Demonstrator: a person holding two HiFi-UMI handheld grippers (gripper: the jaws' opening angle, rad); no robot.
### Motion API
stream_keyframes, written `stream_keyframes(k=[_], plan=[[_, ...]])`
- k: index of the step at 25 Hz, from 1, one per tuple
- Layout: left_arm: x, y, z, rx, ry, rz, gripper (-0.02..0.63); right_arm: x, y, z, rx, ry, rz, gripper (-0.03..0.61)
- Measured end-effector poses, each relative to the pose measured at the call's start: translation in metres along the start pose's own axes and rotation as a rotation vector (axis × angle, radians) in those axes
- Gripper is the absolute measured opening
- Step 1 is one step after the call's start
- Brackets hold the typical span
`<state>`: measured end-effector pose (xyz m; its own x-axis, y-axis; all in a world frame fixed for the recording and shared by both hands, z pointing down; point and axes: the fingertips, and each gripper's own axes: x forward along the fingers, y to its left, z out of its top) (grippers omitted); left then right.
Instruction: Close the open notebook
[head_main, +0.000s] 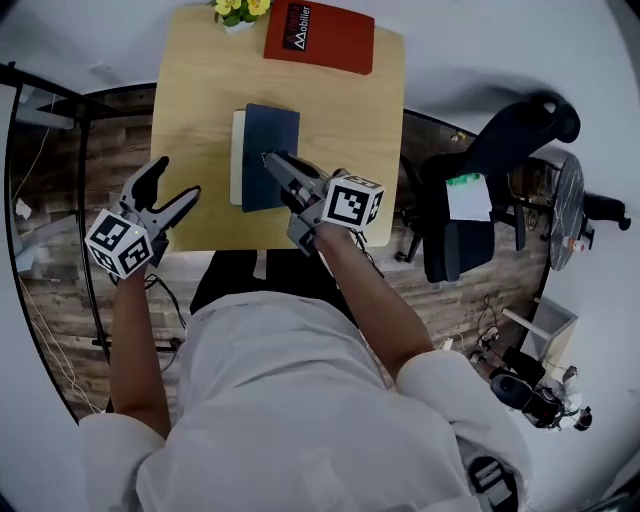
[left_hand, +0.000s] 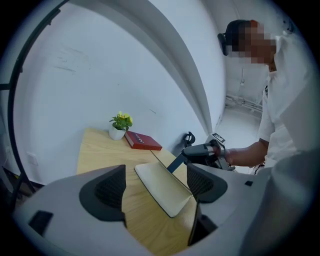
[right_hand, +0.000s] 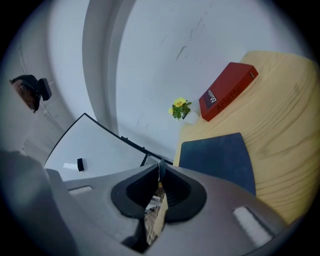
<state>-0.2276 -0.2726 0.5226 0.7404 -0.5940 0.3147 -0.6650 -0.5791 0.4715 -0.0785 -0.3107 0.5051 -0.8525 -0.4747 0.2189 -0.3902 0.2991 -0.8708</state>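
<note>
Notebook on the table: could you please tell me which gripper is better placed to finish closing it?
Right. The right gripper is shut on the edge of the blue cover, holding it raised over the cream pages. The left gripper is open and empty, beside the table's near corner.

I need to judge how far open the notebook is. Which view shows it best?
The left gripper view: the notebook shows side-on, cream page flat on the table, blue cover raised. The head view looks down on it, hiding the tilt. The right gripper view shows only the blue cover.
</note>
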Motion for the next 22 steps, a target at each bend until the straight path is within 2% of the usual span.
stream_keyframes(k=[4, 9, 13, 22], plan=[[-0.01, 0.003, -0.004, -0.013, -0.007, 0.016, 0.387, 0.022, -0.011, -0.014, -0.012, 0.044, -0.03, 0.023], [-0.019, 0.001, -0.009, -0.03, -0.019, 0.019, 0.387, 0.047, -0.026, -0.036, -0.149, 0.153, -0.121, 0.023], [-0.023, -0.001, -0.015, -0.046, -0.024, 0.013, 0.385, 0.065, -0.035, -0.051, -0.217, 0.231, -0.174, 0.023], [-0.024, -0.003, -0.026, -0.075, -0.032, 0.006, 0.385, 0.099, -0.046, -0.085, -0.36, 0.389, -0.185, 0.029]])
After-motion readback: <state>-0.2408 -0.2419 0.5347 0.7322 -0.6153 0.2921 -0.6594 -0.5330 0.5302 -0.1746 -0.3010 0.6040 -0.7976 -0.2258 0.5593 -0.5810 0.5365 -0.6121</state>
